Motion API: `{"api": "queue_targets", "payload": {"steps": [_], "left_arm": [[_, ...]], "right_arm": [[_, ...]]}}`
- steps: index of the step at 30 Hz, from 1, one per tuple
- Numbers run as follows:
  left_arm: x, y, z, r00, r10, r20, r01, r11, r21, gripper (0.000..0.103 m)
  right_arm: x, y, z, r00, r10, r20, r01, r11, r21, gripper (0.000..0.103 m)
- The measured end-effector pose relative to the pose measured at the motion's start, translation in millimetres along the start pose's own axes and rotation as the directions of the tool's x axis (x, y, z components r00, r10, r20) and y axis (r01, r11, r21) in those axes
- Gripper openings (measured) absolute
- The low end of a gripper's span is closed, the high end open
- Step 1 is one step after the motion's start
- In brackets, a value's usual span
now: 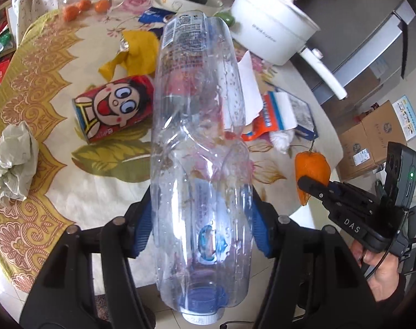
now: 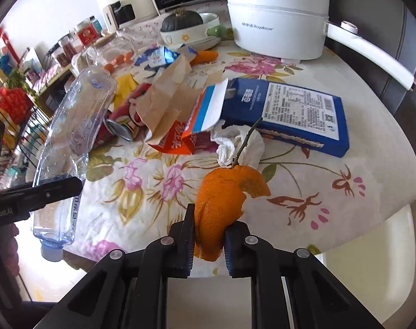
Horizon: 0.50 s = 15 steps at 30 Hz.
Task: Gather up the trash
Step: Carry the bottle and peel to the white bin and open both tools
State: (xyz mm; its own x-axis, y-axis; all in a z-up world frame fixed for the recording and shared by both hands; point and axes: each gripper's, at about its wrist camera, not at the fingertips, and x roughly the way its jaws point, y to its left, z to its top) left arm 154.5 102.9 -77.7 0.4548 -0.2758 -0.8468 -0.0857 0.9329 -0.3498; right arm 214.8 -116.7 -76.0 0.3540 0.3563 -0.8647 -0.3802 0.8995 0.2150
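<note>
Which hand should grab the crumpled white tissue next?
Neither is free now: the left gripper holds the plastic bottle, the right gripper the orange peel. Once emptied, probably the right: the tissue lies just beyond its peel.

Orange peel (image 2: 221,205) pinched in right tool (image 2: 208,235) above floral tablecloth (image 2: 153,192), plastic bottle (image 2: 70,142) alongside.

Far beyond the fingers we see a white electric pot (image 2: 276,19), and to its left a dark green squash (image 2: 180,20) sitting in a flower-printed bowl (image 2: 190,37) on our floral tablecloth (image 2: 317,192).
</note>
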Motion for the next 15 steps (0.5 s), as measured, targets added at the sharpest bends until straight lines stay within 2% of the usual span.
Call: {"api": "queue_targets", "payload": {"steps": [6, 15], "left_arm": [[-10, -29, -5, 0.998, -0.059, 0.008, 0.059, 0.997, 0.054, 0.062], [23, -107, -14, 0.990, -0.114, -0.085, 0.128, 0.974, 0.189, 0.062]], "right_arm": [[-36, -20, -6, 1.000, 0.009, 0.028, -0.011, 0.999, 0.048, 0.018], [-82, -83, -38, 0.997, -0.070, 0.033, 0.064, 0.987, 0.149, 0.018]]}}
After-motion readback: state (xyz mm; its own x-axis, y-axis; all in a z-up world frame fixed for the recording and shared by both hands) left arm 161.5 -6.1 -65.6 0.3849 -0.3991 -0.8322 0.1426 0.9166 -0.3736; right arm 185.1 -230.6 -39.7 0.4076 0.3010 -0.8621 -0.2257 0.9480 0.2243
